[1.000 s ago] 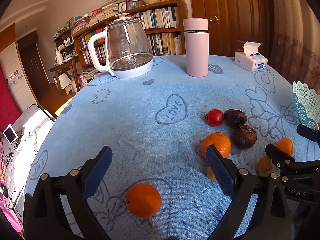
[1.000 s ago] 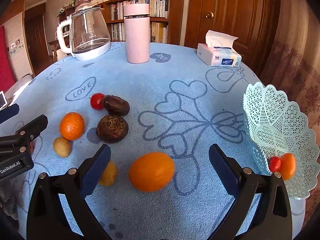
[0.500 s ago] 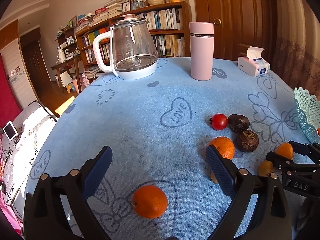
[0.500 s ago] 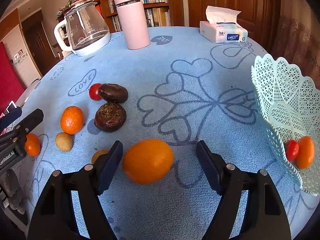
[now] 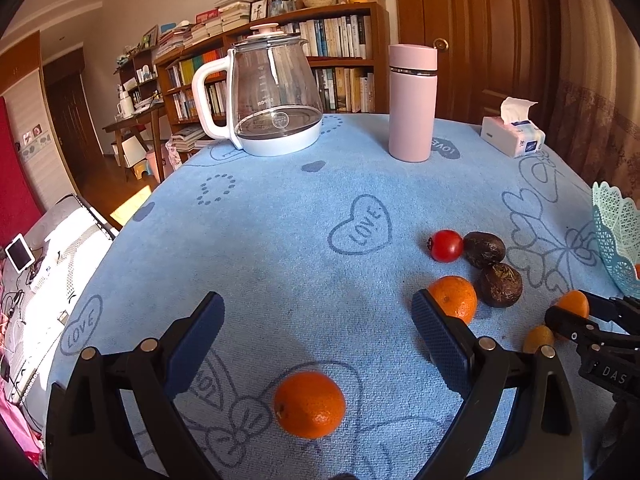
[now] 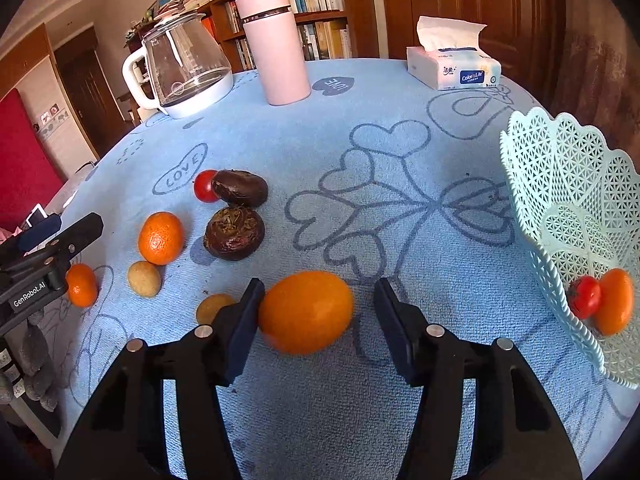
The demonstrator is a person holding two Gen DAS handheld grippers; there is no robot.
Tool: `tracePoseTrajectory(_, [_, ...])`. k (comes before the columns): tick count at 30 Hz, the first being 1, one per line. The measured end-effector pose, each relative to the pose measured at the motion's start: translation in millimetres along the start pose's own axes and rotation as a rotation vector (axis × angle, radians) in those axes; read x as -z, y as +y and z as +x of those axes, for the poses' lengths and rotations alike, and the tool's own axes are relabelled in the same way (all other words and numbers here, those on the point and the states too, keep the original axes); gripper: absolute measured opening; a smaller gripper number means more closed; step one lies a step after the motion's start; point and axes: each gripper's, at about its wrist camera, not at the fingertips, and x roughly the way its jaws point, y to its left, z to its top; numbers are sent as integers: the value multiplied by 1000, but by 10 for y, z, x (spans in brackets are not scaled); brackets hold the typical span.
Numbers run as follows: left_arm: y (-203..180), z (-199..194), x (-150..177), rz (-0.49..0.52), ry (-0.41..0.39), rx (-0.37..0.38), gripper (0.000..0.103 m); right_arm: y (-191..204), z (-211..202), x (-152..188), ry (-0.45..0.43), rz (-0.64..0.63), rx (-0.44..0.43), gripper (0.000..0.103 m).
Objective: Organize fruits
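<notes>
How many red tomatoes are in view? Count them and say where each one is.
2. One tomato lies on the blue cloth, touching a dark fruit. The second tomato sits in the basket against an orange fruit. The basket wall may hide more.

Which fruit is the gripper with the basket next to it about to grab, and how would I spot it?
Start at the pale lattice basket on the blue tablecloth, then look left to the right gripper. Its jaws are closing around a big orange, one pad touching it and the other still apart. It is the largest, smoothest orange fruit, lying apart from the smaller mandarin and dark wrinkled fruit.
</notes>
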Motion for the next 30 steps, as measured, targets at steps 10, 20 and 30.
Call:
tracePoseTrajectory(10, [-57, -20, 19, 20, -5, 19, 94, -59, -118, -19, -56, 33, -14, 45])
tracePoseTrajectory(20, [-337, 23, 36, 99, 35, 134, 94, -97, -258, -61, -125, 63, -35, 45])
tracePoseTrajectory(30, [-578, 265, -24, 156, 101, 244, 68, -99, -256, -60, -124, 64, -31, 45])
